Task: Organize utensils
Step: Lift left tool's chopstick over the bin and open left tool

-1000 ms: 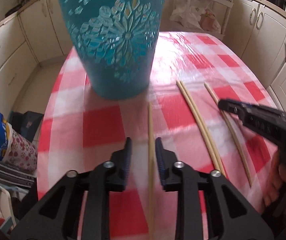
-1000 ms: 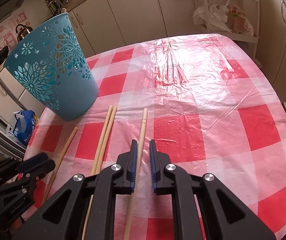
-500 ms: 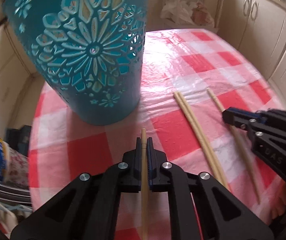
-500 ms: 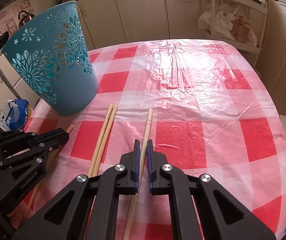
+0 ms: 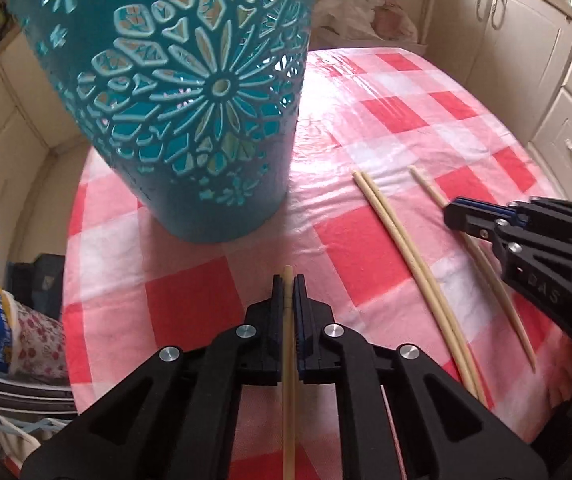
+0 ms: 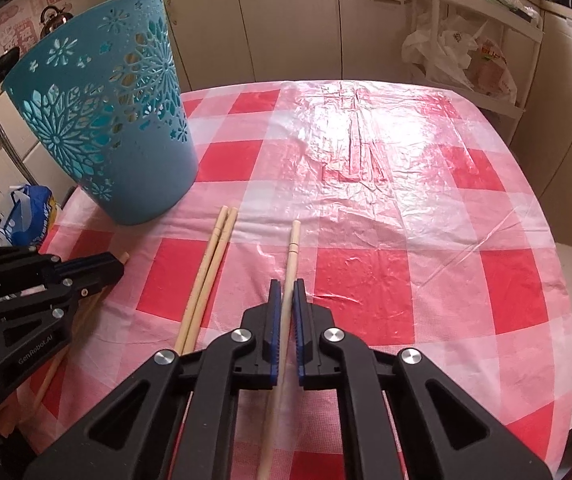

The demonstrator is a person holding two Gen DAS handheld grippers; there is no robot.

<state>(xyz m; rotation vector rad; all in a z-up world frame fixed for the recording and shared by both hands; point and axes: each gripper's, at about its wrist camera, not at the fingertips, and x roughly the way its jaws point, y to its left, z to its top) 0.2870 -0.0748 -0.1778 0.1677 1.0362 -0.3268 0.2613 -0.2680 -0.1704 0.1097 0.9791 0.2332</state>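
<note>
A teal cut-out basket [image 5: 189, 96] stands on the red-and-white checked table, also in the right wrist view [image 6: 113, 128]. My left gripper [image 5: 287, 284] is shut on a wooden chopstick [image 5: 288, 380], its tip just past the fingers, short of the basket's base. My right gripper [image 6: 286, 288] is shut on another chopstick [image 6: 292, 252] that points across the table. A pair of chopsticks [image 6: 209, 268] lies between the grippers, also in the left wrist view [image 5: 402, 248]. The left gripper shows in the right wrist view [image 6: 119, 268], the right gripper in the left wrist view [image 5: 452, 212].
Cream cabinets [image 6: 286, 20] ring the table. A shelf with plastic bags [image 6: 462, 56] stands behind the far right corner. A blue bag [image 6: 25, 216] sits on the floor beyond the table's left edge. The tablecloth [image 6: 406, 208] stretches to the right.
The left gripper closed on its chopstick and moved toward the basket. The right gripper closed on its chopstick, and both views now sit higher above the table.
</note>
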